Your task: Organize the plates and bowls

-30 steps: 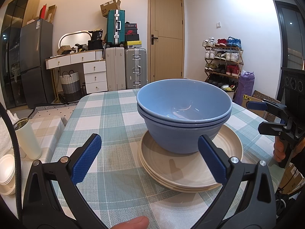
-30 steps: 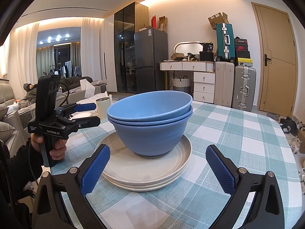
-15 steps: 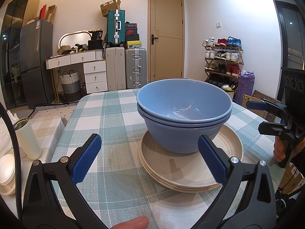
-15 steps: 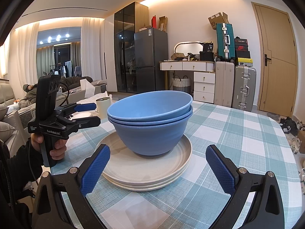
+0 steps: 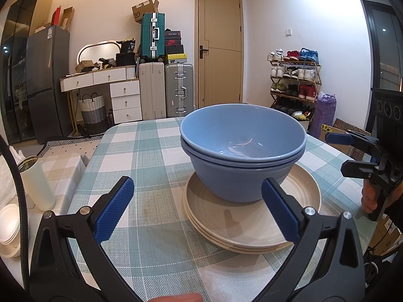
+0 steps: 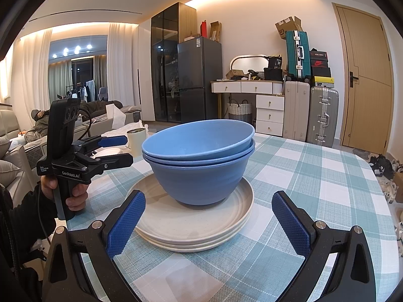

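Note:
Two blue bowls sit nested on a stack of cream plates in the middle of the checked tablecloth. My left gripper is open and empty, held just short of the stack on its near-left side. In the right wrist view, the left gripper shows at the left, held in a hand. My right gripper is also open and empty, with its fingers either side of the plates' near rim and not touching them. It appears at the right edge as the right gripper.
A cream tumbler and a stack of small white dishes stand on a low surface left of the table. Suitcases, a drawer unit and a shoe rack line the far wall. A person reclines on a sofa.

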The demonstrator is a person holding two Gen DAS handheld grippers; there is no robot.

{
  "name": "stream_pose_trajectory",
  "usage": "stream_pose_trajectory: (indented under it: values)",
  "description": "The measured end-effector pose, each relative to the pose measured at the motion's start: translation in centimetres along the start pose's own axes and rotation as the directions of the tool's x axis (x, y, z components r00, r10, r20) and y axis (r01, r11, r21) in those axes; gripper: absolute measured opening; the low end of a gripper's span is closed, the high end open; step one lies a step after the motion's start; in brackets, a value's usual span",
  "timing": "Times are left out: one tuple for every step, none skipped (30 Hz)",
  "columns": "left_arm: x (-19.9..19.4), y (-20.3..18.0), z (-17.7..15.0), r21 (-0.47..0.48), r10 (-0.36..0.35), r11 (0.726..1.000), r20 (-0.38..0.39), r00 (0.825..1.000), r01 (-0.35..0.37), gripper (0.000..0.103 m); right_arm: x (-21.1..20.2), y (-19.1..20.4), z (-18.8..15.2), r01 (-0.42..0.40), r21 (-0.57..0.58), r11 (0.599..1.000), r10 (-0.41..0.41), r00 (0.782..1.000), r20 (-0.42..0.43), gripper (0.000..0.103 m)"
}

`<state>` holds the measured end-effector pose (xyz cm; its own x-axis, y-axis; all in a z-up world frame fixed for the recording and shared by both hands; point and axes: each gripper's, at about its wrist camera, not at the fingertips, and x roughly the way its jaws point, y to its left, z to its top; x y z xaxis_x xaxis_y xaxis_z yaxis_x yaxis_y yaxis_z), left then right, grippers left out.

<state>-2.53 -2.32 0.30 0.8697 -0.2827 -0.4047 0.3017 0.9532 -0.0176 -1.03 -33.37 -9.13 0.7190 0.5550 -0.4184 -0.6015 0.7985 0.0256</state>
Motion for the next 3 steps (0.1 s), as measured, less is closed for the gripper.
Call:
stream_pose_trajectory:
  values:
    - [-0.07,0.17,-0.11,-0.001,0.001,1.0,0.0,1.0,-0.001,0.101,-0.02,0.01,0.0,0.0,0.0,1.0,0.0,1.0,0.001,0.102]
    - [-0.04,0.22,-0.15,-0.001,0.0,1.0,0.0,1.0,0.0,0.101,0.0,0.02,0.0,0.0,-0.001,1.0,0.0,1.0,0.001,0.102]
    - [-0.05,0.23,-0.17,0.0,-0.001,1.0,-0.001,1.0,0.001,0.101,0.03,0.02,0.0,0.0,-0.001,1.0,0.0,1.0,0.001,0.102]
